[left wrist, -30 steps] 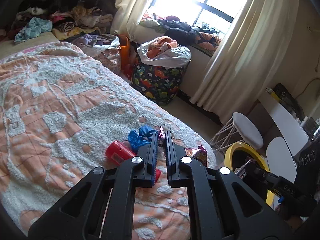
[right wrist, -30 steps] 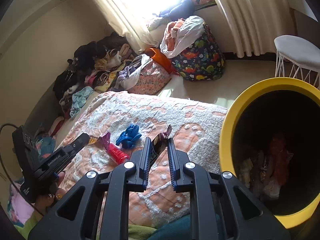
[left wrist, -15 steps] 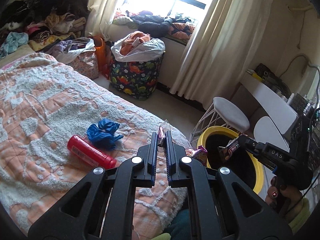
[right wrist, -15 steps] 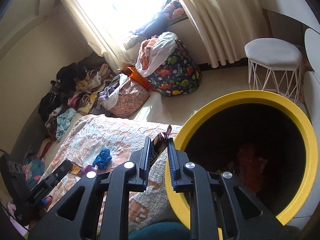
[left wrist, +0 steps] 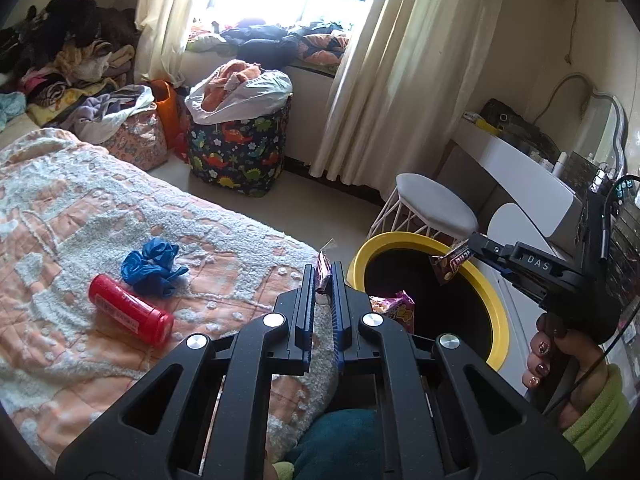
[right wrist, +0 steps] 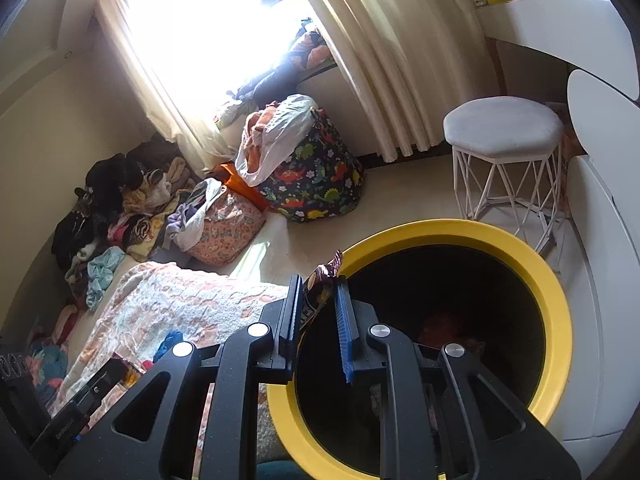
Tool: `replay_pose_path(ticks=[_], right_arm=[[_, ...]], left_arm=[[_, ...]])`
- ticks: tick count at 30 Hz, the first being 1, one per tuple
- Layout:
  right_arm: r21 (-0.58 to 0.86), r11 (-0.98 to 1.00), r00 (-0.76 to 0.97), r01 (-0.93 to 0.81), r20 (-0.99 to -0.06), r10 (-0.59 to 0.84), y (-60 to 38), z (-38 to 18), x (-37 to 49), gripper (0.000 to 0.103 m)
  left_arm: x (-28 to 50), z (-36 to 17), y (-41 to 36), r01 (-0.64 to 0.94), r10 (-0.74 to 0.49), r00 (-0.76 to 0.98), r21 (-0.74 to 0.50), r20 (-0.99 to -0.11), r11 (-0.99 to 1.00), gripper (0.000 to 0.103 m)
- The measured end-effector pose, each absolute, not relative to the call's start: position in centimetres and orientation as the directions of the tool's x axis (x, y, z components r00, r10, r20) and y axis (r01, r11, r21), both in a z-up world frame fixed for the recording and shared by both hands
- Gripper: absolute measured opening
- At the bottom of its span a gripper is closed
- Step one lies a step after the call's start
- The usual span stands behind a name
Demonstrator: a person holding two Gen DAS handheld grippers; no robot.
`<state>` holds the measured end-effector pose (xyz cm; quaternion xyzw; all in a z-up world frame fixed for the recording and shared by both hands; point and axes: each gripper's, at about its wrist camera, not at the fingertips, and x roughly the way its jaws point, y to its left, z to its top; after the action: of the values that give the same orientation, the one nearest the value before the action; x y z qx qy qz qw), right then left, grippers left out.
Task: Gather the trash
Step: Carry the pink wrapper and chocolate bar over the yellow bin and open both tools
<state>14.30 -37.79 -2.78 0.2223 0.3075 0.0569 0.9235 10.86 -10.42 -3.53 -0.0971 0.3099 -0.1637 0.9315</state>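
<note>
My left gripper point(left wrist: 323, 280) is shut on a small purple candy wrapper point(left wrist: 322, 276), held over the bed's edge near the yellow-rimmed bin point(left wrist: 486, 292). My right gripper point(right wrist: 318, 284) has its jaws slightly apart, with a brown snack wrapper point(right wrist: 316, 296) still leaning against the left finger above the bin's rim point(right wrist: 556, 300). That wrapper also shows in the left wrist view point(left wrist: 452, 264) over the bin's opening. A red canister point(left wrist: 130, 314), a crumpled blue glove point(left wrist: 154, 266) and a pink-yellow snack packet point(left wrist: 394, 308) lie on the bedspread point(left wrist: 80, 216).
A white stool point(left wrist: 434, 208) and white desk point(left wrist: 528, 184) stand behind the bin. A dinosaur-print laundry basket point(left wrist: 236, 148), a floral bag point(left wrist: 134, 144) and piled clothes point(left wrist: 68, 60) line the window wall. Trash lies inside the bin point(right wrist: 444, 328).
Both grippers swung right toward the bin. My right gripper moved over the bin's opening and its jaws have parted a little around the brown wrapper. The left still holds its wrapper.
</note>
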Motion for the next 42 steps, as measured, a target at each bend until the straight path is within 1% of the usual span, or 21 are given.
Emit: replay_pose_path(ticks=[15,28,30,39,42], right_arm=[[0.456,0.880,0.818,0.130,-0.551,0.164,-41.4,-3.3,13.9,0.016],[0.482,0.858,0.803,0.180,-0.576,0.155,-42.7,-4.4,14.1,0.016],[0.486,0.853,0.801,0.189,-0.579,0.153,-42.9,-4.6,14.1,0.018],[0.492,0.846,0.795,0.204,-0.588,0.150,-43.3,-5.0,14.3,0.019],[0.492,0.846,0.792,0.206,-0.592,0.152,-43.3,-5.2,14.3,0.020]], left_arm=[[11.0,-3.9,-15.7,0.347,-0.413,0.714,-0.227,-0.565,0.910,0.004],[12.3,-5.7,-19.3,0.396,-0.429,0.668,-0.197,-0.609,0.897,0.004],[12.5,-5.9,-19.8,0.405,-0.431,0.658,-0.192,-0.618,0.894,0.004],[13.7,-7.8,-21.5,0.423,-0.439,0.613,-0.196,-0.657,0.885,0.004],[14.1,-8.1,-21.6,0.427,-0.448,0.601,-0.207,-0.662,0.880,0.004]])
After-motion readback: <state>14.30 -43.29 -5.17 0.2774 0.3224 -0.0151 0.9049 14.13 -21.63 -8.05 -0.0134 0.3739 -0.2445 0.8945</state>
